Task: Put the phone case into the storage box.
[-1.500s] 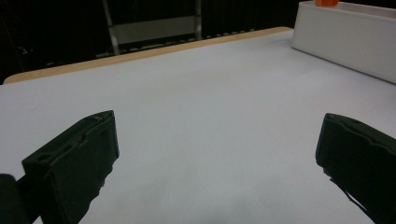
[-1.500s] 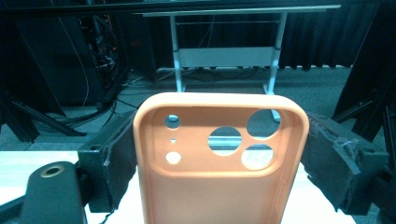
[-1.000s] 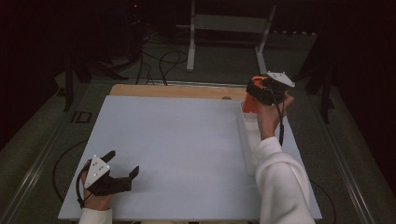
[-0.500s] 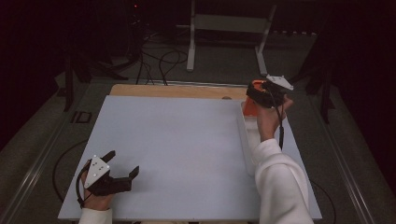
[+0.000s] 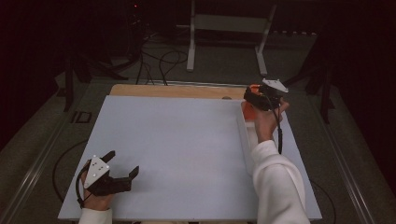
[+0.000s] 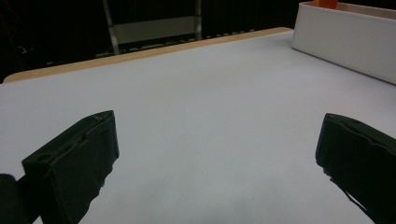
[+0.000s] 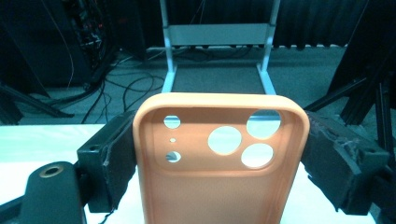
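The phone case [image 7: 219, 163] clamped between the right tongs [image 7: 219, 158] looks like soft orange plastic or silicone, matt and smooth, with clean round cut-outs near its top edge. The pads [image 7: 334, 158] pressing its two sides are black foam, rough and torn at the edges. The left tongs [image 6: 219, 158] have the same dull black pads [image 6: 74, 163], slightly chipped, and a pale grey matt plate on top. Under them the table [image 5: 177, 140] carries a smooth, matt, pale sheet; beyond it runs a strip of bare light wood [image 5: 177, 91]. The box [image 6: 345, 42] ahead of the left tongs seems white matt plastic or card.
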Demonstrator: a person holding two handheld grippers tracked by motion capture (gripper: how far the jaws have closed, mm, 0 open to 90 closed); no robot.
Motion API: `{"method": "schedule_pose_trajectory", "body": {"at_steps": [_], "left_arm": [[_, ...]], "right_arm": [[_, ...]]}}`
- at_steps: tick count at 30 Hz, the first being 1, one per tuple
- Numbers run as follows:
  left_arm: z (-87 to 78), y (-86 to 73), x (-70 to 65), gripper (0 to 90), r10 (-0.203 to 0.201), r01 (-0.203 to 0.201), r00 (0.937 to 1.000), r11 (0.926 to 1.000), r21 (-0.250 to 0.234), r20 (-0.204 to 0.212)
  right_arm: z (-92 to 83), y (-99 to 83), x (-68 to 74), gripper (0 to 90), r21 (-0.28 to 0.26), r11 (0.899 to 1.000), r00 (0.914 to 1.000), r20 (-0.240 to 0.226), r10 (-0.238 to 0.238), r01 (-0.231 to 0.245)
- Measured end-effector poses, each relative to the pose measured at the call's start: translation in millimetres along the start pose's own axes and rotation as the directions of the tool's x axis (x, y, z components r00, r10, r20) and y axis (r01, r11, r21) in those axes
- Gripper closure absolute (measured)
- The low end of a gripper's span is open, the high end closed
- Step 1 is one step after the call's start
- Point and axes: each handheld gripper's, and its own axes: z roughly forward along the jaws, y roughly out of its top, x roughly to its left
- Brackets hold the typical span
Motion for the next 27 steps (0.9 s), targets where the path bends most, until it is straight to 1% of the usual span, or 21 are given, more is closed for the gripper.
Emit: {"method": "schedule_pose_trajectory", "body": {"at_steps": [10,13,16,22,27], "left_arm": [[0.0,0.1,-0.4,0.1,0.0,0.0,1.0,1.0,0.0,-0.001],[-0.1,0.1,-0.1,0.1,0.001,-0.001,1.0,1.0,0.0,-0.001],[0.2,0.1,-0.5,0.1,0.0,0.0,1.0,1.0,0.0,0.001],[0.2,0.0,-0.4,0.1,0.001,-0.001,1.0,1.0,0.001,0.0],[0.4,0.0,-0.6,0.1,0.001,-0.001,1.0,1.0,0.001,0.001]], "right_arm": [[5.8,-9.9,3.3,16.1,0.037,0.999,0.9996,-0.008,-0.026,0.026],[8.6,-12.5,3.1,16.0,0.066,0.997,0.9992,-0.014,-0.037,0.038],[10.2,-15.6,2.7,16.0,0.082,0.996,0.9995,-0.013,-0.029,0.03],[15.2,-21.6,3.9,15.8,0.122,0.991,0.999,-0.013,-0.044,0.045],[15.2,-22.5,5.0,15.7,0.116,0.992,0.9986,-0.014,-0.052,0.053]]}}
